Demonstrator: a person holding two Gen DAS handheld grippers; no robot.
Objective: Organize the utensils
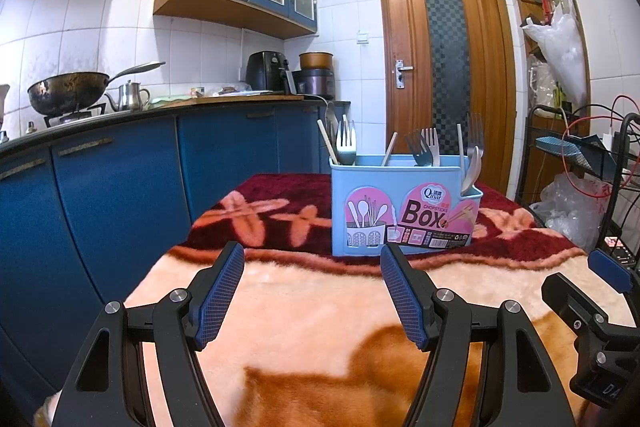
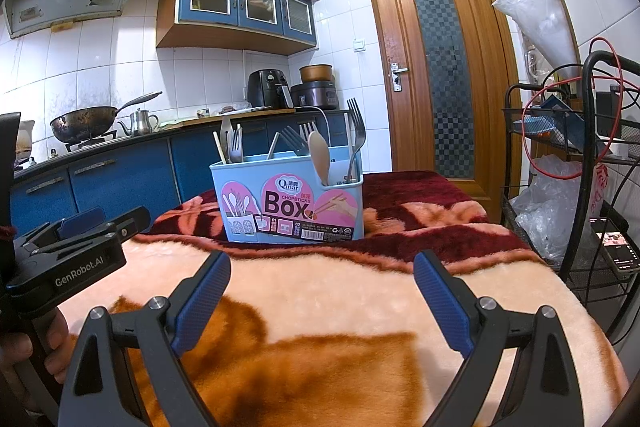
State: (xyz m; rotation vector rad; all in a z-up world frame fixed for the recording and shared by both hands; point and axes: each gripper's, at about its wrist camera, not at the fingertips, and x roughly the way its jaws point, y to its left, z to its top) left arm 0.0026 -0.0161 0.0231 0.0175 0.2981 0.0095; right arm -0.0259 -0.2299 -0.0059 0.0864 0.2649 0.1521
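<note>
A light blue chopsticks box (image 1: 404, 205) with a pink "Box" label stands upright on the fleece blanket (image 1: 312, 307). It also shows in the right wrist view (image 2: 290, 203). Forks (image 1: 346, 143), spoons (image 2: 319, 155) and chopsticks (image 1: 327, 143) stand upright in its compartments. My left gripper (image 1: 312, 255) is open and empty, just short of the box. My right gripper (image 2: 322, 263) is open and empty, also short of the box. Each gripper's body shows at the edge of the other's view.
Blue kitchen cabinets (image 1: 120, 187) and a counter with a wok (image 1: 68, 93) run along the left. A wooden door (image 1: 444, 67) stands behind the table. A black wire rack (image 2: 580, 187) with cables and plastic bags stands at the right.
</note>
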